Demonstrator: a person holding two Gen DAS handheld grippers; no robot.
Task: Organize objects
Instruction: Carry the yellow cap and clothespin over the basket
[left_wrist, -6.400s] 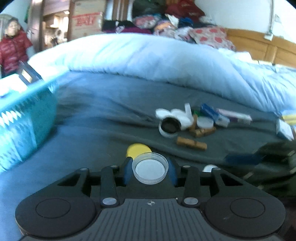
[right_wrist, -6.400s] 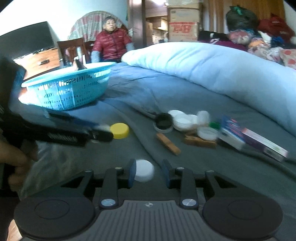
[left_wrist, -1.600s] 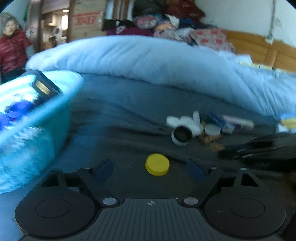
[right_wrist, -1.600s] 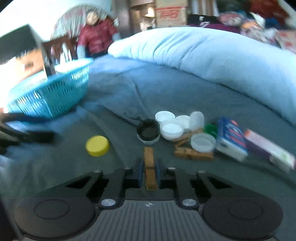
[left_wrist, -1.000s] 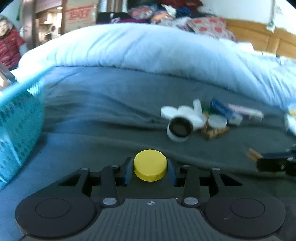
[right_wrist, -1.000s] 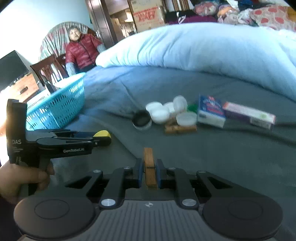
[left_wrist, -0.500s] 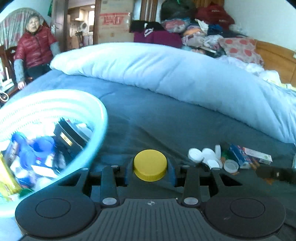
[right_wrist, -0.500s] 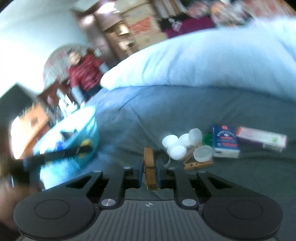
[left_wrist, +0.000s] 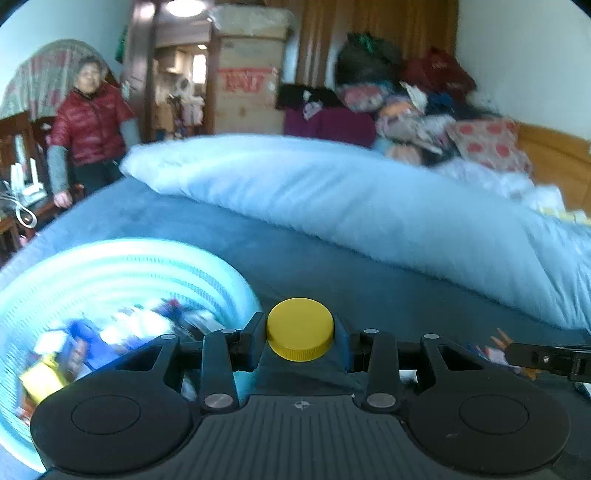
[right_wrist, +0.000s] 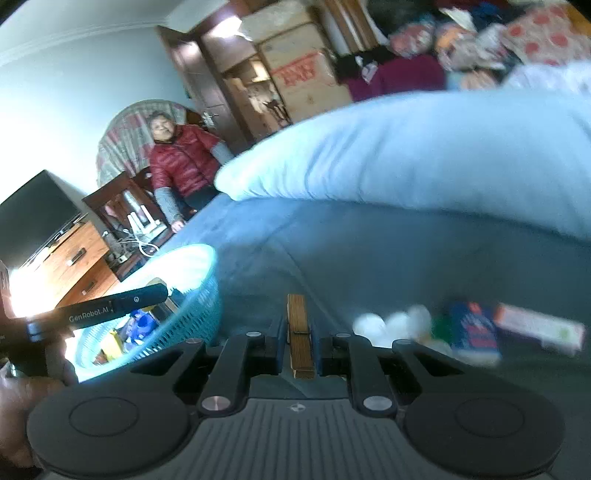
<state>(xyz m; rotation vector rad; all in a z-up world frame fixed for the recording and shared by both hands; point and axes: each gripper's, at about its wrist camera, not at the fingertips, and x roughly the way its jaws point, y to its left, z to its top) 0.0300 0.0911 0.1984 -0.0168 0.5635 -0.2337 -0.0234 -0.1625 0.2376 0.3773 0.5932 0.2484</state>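
My left gripper (left_wrist: 300, 332) is shut on a yellow round cap (left_wrist: 300, 328), raised beside the right rim of the turquoise basket (left_wrist: 221, 269), which holds several small items. My right gripper (right_wrist: 300, 341) is shut on a wooden clothespin (right_wrist: 300, 334), held lengthwise between the pads above the grey-blue bedsheet. In the right wrist view the basket (right_wrist: 199, 295) sits to the left, and the left gripper (right_wrist: 118, 301) reaches over it. White caps (right_wrist: 391, 325), a blue box (right_wrist: 474, 332) and a pink-white box (right_wrist: 537, 326) lie blurred on the sheet to the right.
A rolled pale-blue duvet (left_wrist: 369, 206) runs across the bed behind the sheet. A person in a red jacket (left_wrist: 90, 129) stands at the bed's far left corner. A wooden dresser (right_wrist: 74, 262) and a dark screen (right_wrist: 33, 218) stand left of the bed.
Both grippers have risen from the sheet with the cap and the clothespin. The basket has come into view at the left, and the left gripper now reaches over it.
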